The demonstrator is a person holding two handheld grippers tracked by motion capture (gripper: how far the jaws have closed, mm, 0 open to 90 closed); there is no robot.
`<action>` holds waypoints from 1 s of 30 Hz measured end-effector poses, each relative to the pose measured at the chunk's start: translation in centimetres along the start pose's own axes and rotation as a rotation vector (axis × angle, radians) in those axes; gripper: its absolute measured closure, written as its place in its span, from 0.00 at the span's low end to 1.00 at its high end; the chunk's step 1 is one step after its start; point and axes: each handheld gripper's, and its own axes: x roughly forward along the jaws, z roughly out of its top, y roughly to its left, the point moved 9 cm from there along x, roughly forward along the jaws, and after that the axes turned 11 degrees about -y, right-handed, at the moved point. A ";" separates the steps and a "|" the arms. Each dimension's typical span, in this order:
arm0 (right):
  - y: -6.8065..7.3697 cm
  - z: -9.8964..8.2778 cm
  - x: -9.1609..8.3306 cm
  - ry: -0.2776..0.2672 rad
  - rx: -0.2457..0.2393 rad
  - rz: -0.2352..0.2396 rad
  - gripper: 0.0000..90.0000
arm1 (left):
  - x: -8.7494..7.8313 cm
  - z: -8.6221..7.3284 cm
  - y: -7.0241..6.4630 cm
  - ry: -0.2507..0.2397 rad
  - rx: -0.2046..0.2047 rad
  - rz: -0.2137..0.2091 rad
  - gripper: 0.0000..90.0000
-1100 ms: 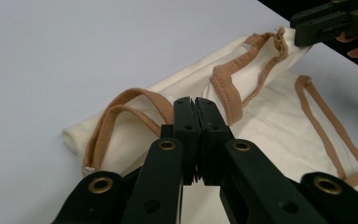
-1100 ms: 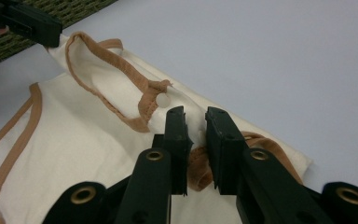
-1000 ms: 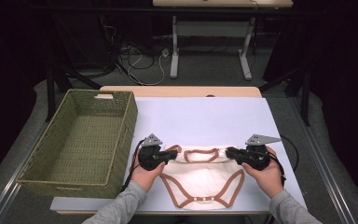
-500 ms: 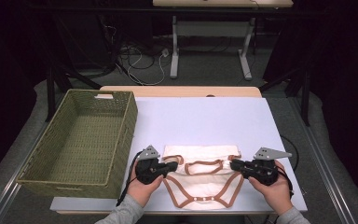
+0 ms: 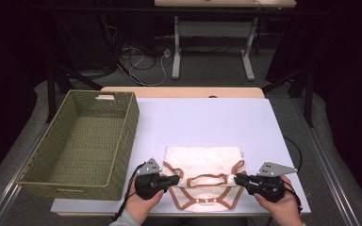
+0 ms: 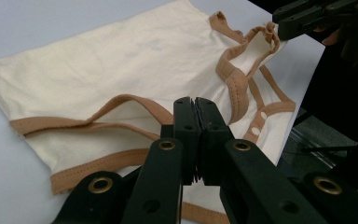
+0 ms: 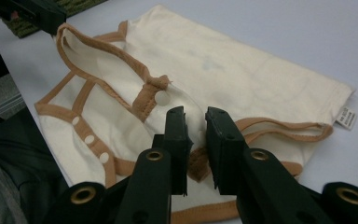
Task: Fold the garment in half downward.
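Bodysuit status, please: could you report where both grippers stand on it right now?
Left gripper shut on bodysuit left edge. Right gripper pinching its right edge. Bodysuit folded, near table front. Basket at left, clear.

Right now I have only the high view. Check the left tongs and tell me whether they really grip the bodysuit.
Observer: In the left gripper view, the left tongs are shut tight, and the brown trim of the bodysuit runs in between them.
Operator: Now report the right side.
Observer: The right tongs have a narrow gap between them and are pinched on a bunched fold of that trim.
Operator: Describe the bodysuit's far corner.
Observer: A small white label sticks out there, at the end of the folded edge.
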 end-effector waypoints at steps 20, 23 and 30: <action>0.5 -0.9 -1.0 -0.005 0.007 -0.001 0.87 | -0.8 -1.3 -0.8 -0.010 -0.039 -0.012 0.98; 0.5 0.0 -1.2 -0.040 0.003 -0.005 0.87 | -1.1 -0.6 -0.7 -0.035 -0.046 -0.014 0.98; 1.1 0.1 -1.6 -0.037 -0.008 0.008 0.87 | -1.4 -0.9 -1.5 -0.024 -0.034 -0.025 0.98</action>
